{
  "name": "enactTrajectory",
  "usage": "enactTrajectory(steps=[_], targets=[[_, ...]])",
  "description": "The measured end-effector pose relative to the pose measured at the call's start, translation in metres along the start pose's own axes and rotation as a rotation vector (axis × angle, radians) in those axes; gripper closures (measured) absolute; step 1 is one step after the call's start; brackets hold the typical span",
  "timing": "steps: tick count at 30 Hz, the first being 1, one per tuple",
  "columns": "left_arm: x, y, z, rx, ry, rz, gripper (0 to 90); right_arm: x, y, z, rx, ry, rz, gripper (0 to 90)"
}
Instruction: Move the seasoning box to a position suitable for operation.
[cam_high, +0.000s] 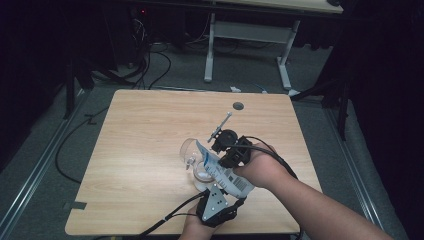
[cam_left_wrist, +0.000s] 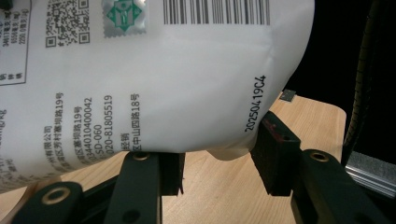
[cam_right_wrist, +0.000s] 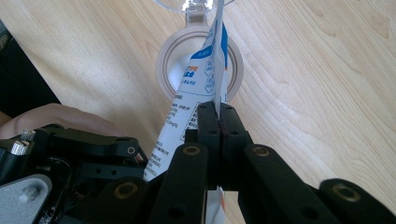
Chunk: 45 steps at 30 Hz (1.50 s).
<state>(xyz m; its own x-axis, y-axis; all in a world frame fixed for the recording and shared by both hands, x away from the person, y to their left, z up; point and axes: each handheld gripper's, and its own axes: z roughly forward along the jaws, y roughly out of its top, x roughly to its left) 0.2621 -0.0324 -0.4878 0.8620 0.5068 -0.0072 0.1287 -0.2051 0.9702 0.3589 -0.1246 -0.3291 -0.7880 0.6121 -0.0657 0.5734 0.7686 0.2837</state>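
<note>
A white pouch (cam_high: 223, 173) with blue print and a barcode slants between my two grippers. My right gripper (cam_high: 221, 161) is shut on its thin upper edge (cam_right_wrist: 215, 70), the pads (cam_right_wrist: 208, 122) pressed together on the seam. My left gripper (cam_high: 233, 189) holds the pouch's wide lower end (cam_left_wrist: 163, 84) near the table's front edge, the bulging pouch wedged against its pads (cam_left_wrist: 275, 149). The pouch's tip hangs over a clear glass vessel (cam_high: 192, 155), whose round whitish ring (cam_right_wrist: 168, 70) lies right under it. The left gripper's body (cam_right_wrist: 93, 154) shows beside the pouch in the right gripper view.
The wooden table (cam_high: 150, 130) has open room at left and back, with a small dark grommet (cam_high: 238, 105) near its far edge. Another desk's white legs (cam_high: 210, 50) and cables (cam_high: 150, 70) stand beyond. My forearm (cam_high: 320, 210) crosses the front right corner.
</note>
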Motion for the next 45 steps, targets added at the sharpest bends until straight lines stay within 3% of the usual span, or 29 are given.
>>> enactTrajectory(steps=[35, 45], targets=[[0.0001, 0.0023, -0.0008, -0.007, -0.003, 0.003, 57.5, 0.0003, 0.0031, -0.0026, 0.007, 0.001, -0.002, 89.8], [0.0004, 0.0017, 0.0000, -0.003, 0.000, 0.003, 57.6, 0.0000, 0.0034, -0.0015, 0.010, 0.009, 0.029, 89.7]])
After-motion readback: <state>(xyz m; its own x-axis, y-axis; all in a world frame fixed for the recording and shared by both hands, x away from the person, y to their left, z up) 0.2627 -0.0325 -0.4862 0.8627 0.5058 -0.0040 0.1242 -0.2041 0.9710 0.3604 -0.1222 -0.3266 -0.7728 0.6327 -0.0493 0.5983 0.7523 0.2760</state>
